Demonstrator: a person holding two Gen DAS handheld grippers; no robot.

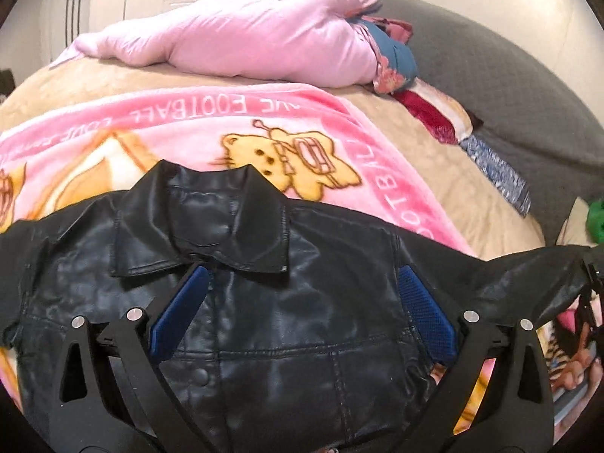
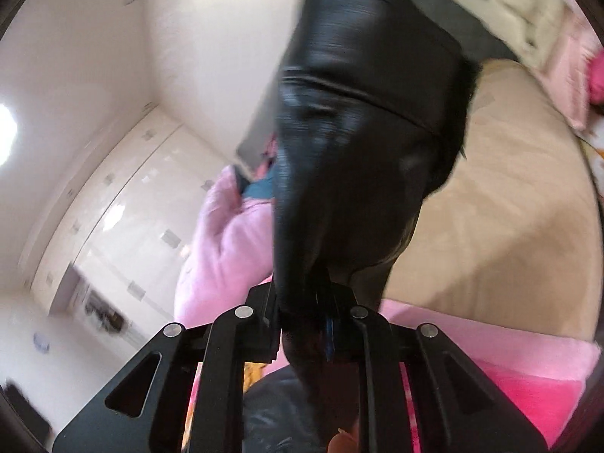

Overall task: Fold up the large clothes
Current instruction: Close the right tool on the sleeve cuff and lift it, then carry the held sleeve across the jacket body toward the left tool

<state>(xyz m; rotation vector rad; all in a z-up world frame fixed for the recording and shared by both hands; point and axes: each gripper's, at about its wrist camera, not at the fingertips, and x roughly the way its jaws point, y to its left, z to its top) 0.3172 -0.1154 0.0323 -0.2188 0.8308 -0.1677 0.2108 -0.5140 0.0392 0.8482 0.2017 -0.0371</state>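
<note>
A black leather jacket (image 1: 283, 302) lies front up on a pink cartoon blanket (image 1: 226, 132), its collar (image 1: 211, 226) toward the far side. My left gripper (image 1: 302, 271) stands open over the jacket's chest, its blue pads (image 1: 181, 309) wide apart with nothing pinched between them. At the right edge of the left wrist view, my right gripper (image 1: 589, 283) holds the jacket's sleeve (image 1: 528, 275) lifted off the bed. In the right wrist view the right gripper (image 2: 309, 302) is shut on that sleeve (image 2: 358, 132), which stands up in front of the camera, blurred.
The blanket lies on a beige bed cover (image 1: 434, 173). A bundled pink duvet (image 1: 245, 34) and folded fabrics (image 1: 434, 109) sit at the far side. A grey padded surface (image 1: 509, 94) borders the bed on the right. White wardrobes (image 2: 132, 207) stand beyond.
</note>
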